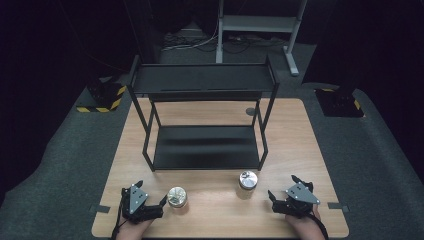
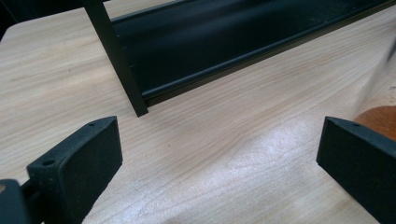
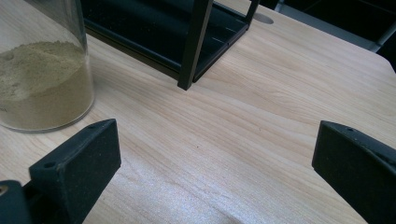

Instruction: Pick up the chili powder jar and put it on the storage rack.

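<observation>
Two glass jars with silver lids stand on the wooden table (image 1: 310,150) in front of a black two-tier rack (image 1: 205,150). The left jar (image 1: 176,197) sits just right of my left gripper (image 1: 151,192), which is open with nothing between its jaws. In the left gripper view its jaws (image 2: 219,154) frame bare wood, and the jar's orange-brown contents (image 2: 380,119) show behind the right jaw. The right jar (image 1: 248,181) stands left of my open right gripper (image 1: 283,186). In the right gripper view this jar (image 3: 44,79) holds tan-green powder, up and left of the empty gripper (image 3: 215,158).
Both shelves of the rack are bare, the top one (image 1: 202,80) above the lower. A rack leg (image 2: 116,60) stands ahead of the left gripper and another leg (image 3: 194,46) ahead of the right. Dark carpet surrounds the table; a grey frame (image 1: 257,22) stands behind.
</observation>
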A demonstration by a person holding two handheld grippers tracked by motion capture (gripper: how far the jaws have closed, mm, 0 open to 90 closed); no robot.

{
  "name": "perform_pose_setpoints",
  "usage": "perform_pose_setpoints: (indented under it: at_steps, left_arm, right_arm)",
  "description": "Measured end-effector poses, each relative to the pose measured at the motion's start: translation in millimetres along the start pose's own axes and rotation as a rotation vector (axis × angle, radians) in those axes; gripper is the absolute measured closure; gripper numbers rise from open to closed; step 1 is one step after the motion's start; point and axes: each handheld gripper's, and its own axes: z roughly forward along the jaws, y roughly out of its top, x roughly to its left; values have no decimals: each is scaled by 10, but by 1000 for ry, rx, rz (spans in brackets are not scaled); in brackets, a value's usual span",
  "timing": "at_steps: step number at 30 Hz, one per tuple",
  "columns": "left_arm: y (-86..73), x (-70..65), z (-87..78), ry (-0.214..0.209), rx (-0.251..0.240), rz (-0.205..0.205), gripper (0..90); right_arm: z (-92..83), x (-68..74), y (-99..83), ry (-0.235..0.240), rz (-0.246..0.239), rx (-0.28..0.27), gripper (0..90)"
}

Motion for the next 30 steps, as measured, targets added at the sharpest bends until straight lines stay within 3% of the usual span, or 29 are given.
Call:
perform_pose_setpoints:
  at_steps: [14,30]
  left_arm:
    - [78,29,-210,-7,-85,-21,4]
    - [176,-65,-432,-28,-195,16,4]
  right_arm:
    - [2,-1,6,1,-2,3,2]
    - [2,-10,3,6,-1,2,2]
